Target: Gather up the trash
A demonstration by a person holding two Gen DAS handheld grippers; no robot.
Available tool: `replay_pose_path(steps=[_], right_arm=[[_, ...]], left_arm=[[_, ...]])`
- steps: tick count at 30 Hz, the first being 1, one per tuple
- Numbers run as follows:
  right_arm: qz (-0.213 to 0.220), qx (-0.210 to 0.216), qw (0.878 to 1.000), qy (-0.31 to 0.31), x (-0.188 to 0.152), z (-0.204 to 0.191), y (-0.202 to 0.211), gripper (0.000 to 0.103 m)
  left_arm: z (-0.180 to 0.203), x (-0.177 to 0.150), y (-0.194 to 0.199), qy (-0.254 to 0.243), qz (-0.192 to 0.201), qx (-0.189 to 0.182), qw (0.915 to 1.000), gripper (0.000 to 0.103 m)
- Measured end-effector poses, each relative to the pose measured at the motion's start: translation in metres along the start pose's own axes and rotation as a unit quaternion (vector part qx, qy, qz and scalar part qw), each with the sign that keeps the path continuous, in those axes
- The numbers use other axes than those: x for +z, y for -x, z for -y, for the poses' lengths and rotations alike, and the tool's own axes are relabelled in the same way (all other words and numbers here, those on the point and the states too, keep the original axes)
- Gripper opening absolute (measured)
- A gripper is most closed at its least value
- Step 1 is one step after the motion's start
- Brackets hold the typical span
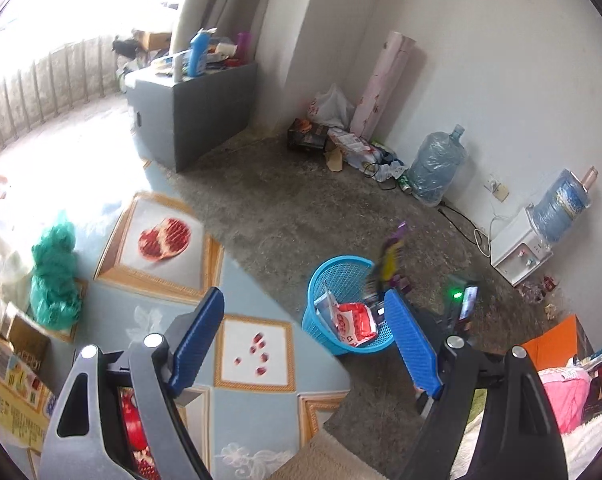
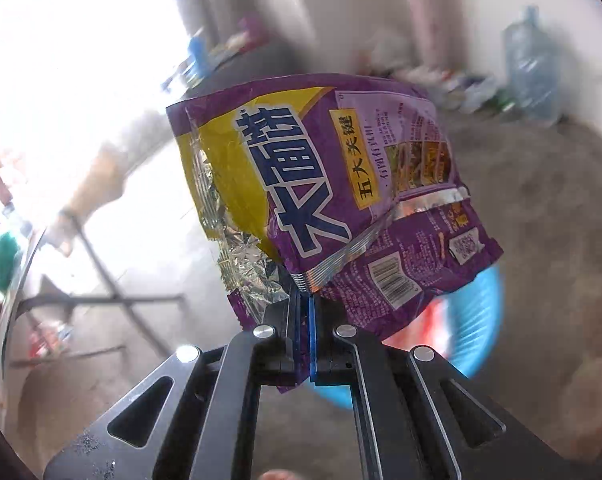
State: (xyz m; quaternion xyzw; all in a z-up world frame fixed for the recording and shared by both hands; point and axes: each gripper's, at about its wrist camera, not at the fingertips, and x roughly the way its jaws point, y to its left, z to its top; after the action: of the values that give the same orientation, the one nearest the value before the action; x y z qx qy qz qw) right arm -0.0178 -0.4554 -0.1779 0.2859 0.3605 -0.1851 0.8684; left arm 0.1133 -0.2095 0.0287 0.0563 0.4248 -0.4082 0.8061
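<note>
Purple and yellow foil fills the right wrist view: the right tool [image 2: 304,300] is clamped tight on the bottom edge of a crumpled noodle wrapper [image 2: 333,184], whose torn silver lining shows on its left side. Behind and below the wrapper a blurred blue basket [image 2: 477,320] shows at the right. In the left wrist view the same wrapper hangs above the basket's [image 1: 321,280] far rim, beside the right tool's body with its green light. The basket stands on the bare concrete floor [image 1: 285,208] and already holds a red and white packet [image 1: 355,318]. The left tool [image 1: 305,340] stands wide apart with nothing between its blue pads, over the edge of a table [image 1: 113,320] covered in a pomegranate-print cloth, where a green plastic bag [image 1: 55,276] lies.
</note>
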Motion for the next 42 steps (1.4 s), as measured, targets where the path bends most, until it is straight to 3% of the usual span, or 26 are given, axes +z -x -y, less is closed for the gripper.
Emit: replay_pose_path(steps=[2, 6, 12, 13, 14, 16, 24, 26, 29, 30, 35, 42], right_arm=[[-0.036, 0.031, 0.998, -0.028, -0.014, 0.005, -0.023, 0.001], [-0.09, 0.031, 0.991, -0.091, -0.033, 0.029, -0.071, 0.001], [-0.131, 0.034, 0.975, -0.175, -0.019, 0.049, -0.122, 0.003], [-0.138, 0.035, 0.971, -0.191, -0.018, 0.058, -0.131, 0.01], [-0.148, 0.023, 0.969, -0.198, -0.018, 0.061, -0.14, 0.025], [-0.162, -0.005, 0.968, -0.19, -0.021, 0.057, -0.152, 0.034], [-0.264, -0.057, 0.944, -0.188, -0.021, 0.042, -0.233, 0.032], [-0.284, -0.063, 0.937, -0.193, -0.023, 0.033, -0.249, 0.026], [-0.31, -0.087, 0.931, -0.174, -0.019, 0.006, -0.279, 0.035], [-0.31, -0.087, 0.932, -0.168, -0.012, 0.007, -0.28, 0.036], [-0.252, -0.062, 0.955, -0.144, 0.019, -0.001, -0.241, 0.067], [-0.187, -0.074, 0.974, -0.105, 0.031, -0.027, -0.176, 0.071]], left_arm=[[-0.006, -0.004, 0.001, 0.008, -0.007, 0.0, 0.9999, 0.08], [-0.015, -0.007, 0.004, 0.008, -0.014, 0.004, 0.9999, 0.08], [-0.021, -0.007, 0.005, 0.013, -0.012, 0.003, 0.9998, 0.08], [-0.022, -0.007, 0.005, 0.014, -0.012, 0.003, 0.9998, 0.08], [-0.022, -0.007, 0.005, 0.016, -0.011, 0.003, 0.9998, 0.08], [-0.024, -0.007, 0.004, 0.018, -0.011, 0.004, 0.9998, 0.08], [-0.027, -0.007, -0.004, 0.023, -0.025, 0.011, 0.9994, 0.08], [-0.028, -0.007, -0.004, 0.025, -0.025, 0.014, 0.9993, 0.08], [-0.03, -0.006, -0.002, 0.032, -0.023, 0.014, 0.9991, 0.08], [-0.031, -0.006, -0.001, 0.033, -0.022, 0.012, 0.9991, 0.08], [-0.032, -0.008, 0.006, 0.031, -0.012, 0.006, 0.9994, 0.08], [-0.033, -0.014, 0.023, 0.034, 0.003, -0.008, 0.9994, 0.08]])
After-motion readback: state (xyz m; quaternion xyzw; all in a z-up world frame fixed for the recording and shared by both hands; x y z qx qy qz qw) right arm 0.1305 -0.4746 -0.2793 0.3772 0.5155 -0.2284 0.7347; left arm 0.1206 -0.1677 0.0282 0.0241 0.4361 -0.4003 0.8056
